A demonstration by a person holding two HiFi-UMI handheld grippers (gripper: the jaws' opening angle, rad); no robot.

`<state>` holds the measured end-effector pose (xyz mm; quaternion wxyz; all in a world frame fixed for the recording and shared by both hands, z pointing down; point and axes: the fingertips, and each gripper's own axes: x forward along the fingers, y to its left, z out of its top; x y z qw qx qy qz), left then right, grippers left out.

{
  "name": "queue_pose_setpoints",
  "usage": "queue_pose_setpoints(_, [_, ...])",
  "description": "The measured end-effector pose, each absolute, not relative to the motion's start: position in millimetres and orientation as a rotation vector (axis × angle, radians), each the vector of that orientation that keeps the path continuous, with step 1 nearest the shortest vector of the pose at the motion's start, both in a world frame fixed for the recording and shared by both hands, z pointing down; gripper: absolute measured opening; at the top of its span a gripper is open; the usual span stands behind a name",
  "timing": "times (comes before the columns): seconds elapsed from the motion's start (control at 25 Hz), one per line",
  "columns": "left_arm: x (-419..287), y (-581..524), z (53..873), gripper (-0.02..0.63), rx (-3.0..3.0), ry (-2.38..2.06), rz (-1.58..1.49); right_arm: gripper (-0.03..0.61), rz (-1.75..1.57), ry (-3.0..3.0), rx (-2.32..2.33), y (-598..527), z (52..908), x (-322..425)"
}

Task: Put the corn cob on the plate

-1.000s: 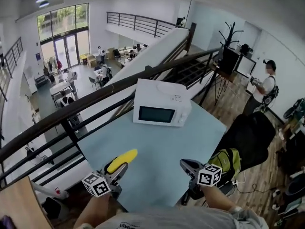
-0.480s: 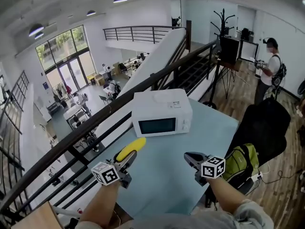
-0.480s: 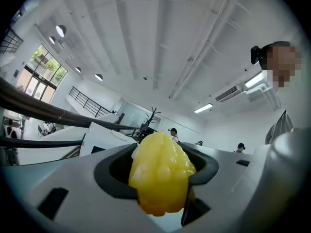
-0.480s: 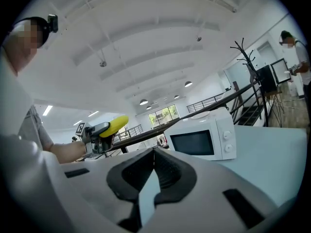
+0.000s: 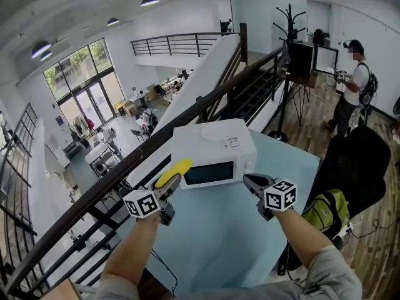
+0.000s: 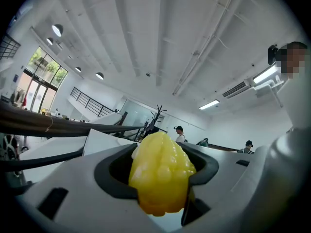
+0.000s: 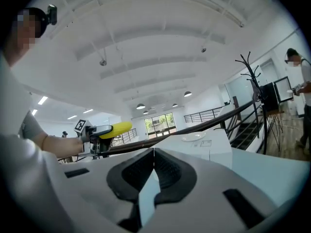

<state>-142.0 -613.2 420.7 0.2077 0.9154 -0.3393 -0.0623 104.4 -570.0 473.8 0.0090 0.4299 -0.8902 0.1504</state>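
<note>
Pale-blue table (image 5: 215,233), bumpy bright-yellow corn cob (image 5: 174,172) aloft

Cob (image 5: 174,172): back end buried in the left claw (image 5: 170,185); the left claw's own view shows it end-on, so its length is hidden.
Microwave (image 5: 215,152): lower left corner of the door is behind the cob and claw.
Plate (image 5: 215,132): white on the white microwave top, rim barely traceable.
Worktop (image 5: 212,230): near edge covered by both forearms.
Backpack (image 5: 328,212): left side behind the right forearm.
Bystander (image 5: 350,99): face mosaicked.
People downstairs (image 5: 106,139): too small to tell apart.
</note>
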Motion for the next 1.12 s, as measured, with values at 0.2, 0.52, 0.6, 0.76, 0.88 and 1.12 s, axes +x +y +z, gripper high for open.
queue_pose_setpoints(0.2, [-130, -675, 414, 0.256, 2.566, -0.959, -0.127, 0.018, 0.403, -2.762, 1.37, -637, 465, 113])
queue_pose_setpoints(0.52, [-98, -771, 405, 0.256, 2.588, -0.965, -0.028, 0.018, 0.293, -2.718, 1.371, -726, 449, 123])
queue_pose_setpoints(0.6, [-83, -794, 408, 0.256, 2.595, -0.956, 0.023, 0.018, 0.283, -2.711, 1.352, -745, 448, 123])
queue_pose_setpoints(0.76, [-58, -839, 428, 0.256, 2.611, -0.98, 0.175, 0.018, 0.314, -2.689, 1.326, -783, 459, 125])
queue_pose_setpoints(0.88, [-40, -867, 436, 0.256, 2.612, -1.004, 0.247, 0.018, 0.329, -2.66, 1.332, -806, 464, 130])
queue_pose_setpoints(1.12, [0, -913, 466, 0.256, 2.601, -1.063, 0.416, 0.018, 0.336, -2.598, 1.347, -843, 478, 143])
